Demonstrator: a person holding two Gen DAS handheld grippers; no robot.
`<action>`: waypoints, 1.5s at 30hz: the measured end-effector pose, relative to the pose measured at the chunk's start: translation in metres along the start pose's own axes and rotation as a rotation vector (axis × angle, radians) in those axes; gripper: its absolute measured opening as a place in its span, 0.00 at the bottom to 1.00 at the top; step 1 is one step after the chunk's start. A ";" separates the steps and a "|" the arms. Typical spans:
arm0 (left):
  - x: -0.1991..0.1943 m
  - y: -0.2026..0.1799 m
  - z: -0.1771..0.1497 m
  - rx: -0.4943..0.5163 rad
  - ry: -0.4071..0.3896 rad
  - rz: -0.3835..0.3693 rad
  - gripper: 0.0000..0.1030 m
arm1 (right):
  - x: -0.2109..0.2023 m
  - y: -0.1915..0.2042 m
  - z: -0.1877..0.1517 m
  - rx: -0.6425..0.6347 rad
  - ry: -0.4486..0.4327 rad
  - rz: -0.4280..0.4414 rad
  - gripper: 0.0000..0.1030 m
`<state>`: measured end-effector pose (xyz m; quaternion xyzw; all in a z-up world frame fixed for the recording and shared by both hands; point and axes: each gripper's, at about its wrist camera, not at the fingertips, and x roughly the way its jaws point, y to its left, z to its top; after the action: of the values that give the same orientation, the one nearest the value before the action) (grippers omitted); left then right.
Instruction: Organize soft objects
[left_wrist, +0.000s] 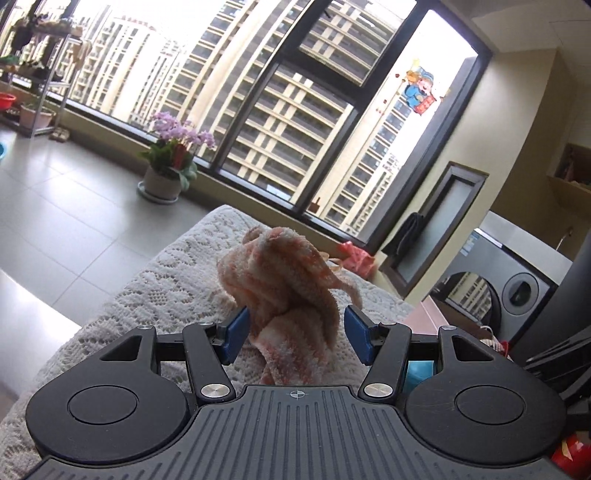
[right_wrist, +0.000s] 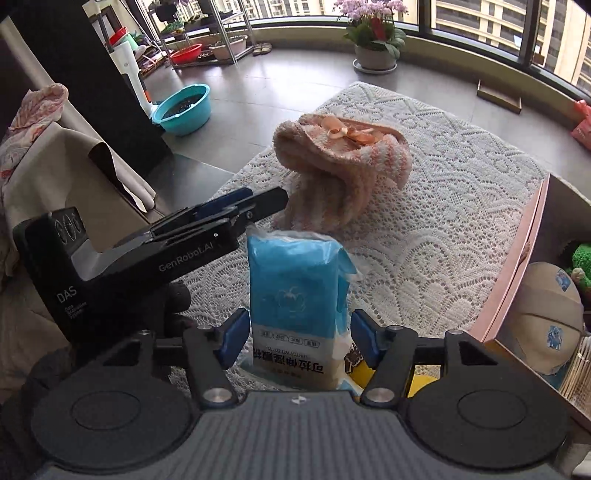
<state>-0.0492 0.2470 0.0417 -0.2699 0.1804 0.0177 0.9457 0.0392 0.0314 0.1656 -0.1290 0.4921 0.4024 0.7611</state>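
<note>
Only the right wrist view shows the blue wipes pack (right_wrist: 295, 295), upright between the right gripper (right_wrist: 297, 341) pads; contact looks likely on the left pad, unclear on the right. The left gripper (left_wrist: 295, 332) stands apart, the pink striped towel (left_wrist: 284, 295) bunched between its pads, seemingly unclamped, near the lace-covered table's (right_wrist: 443, 206) middle. The pink box (right_wrist: 524, 258) at the right edge is cut off.

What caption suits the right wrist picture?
Blue tissue pack stands between the right gripper jaws, pink fuzzy towel bunched on the lace cloth beyond.
</note>
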 end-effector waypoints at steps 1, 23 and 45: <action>-0.002 0.000 -0.001 0.009 -0.011 0.004 0.60 | -0.008 0.001 0.006 -0.006 -0.044 -0.003 0.59; -0.004 0.023 -0.003 -0.067 -0.018 -0.012 0.60 | 0.073 -0.027 0.125 0.163 -0.177 -0.107 0.03; -0.024 -0.104 -0.033 0.426 0.175 -0.369 0.60 | -0.044 -0.091 -0.184 0.303 -0.346 -0.341 0.05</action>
<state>-0.0692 0.1427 0.0767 -0.0942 0.2087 -0.2158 0.9492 -0.0205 -0.1574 0.0957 -0.0239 0.3806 0.2066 0.9011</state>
